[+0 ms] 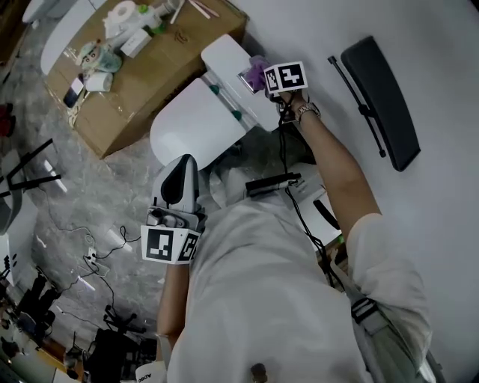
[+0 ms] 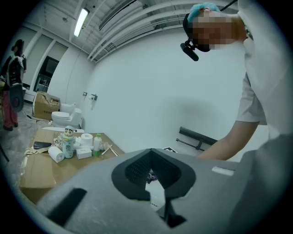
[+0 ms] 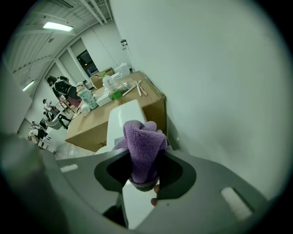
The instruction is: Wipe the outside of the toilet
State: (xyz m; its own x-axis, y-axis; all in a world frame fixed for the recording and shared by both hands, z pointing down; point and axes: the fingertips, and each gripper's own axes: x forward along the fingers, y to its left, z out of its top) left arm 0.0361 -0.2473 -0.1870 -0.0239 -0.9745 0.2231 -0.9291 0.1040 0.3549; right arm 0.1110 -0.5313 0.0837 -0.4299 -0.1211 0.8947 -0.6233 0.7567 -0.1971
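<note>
The white toilet stands by the wall, its shut lid (image 1: 193,127) below its tank (image 1: 228,63). My right gripper (image 1: 263,76) is shut on a purple cloth (image 1: 255,72) that rests on the tank's top near the wall. In the right gripper view the cloth (image 3: 142,144) bulges out between the jaws of the right gripper (image 3: 143,176), over the tank top (image 3: 122,119). My left gripper (image 1: 183,161) hovers at the lid's front edge, jaws together and holding nothing. Seen in its own view, the left gripper (image 2: 155,180) points toward the wall.
A cardboard box (image 1: 146,90) left of the toilet carries a paper roll (image 1: 122,15), bottles and small packs. A black folded bar (image 1: 382,97) hangs on the wall at the right. Cables (image 1: 90,258) lie on the grey floor. A second toilet (image 2: 64,116) stands far off.
</note>
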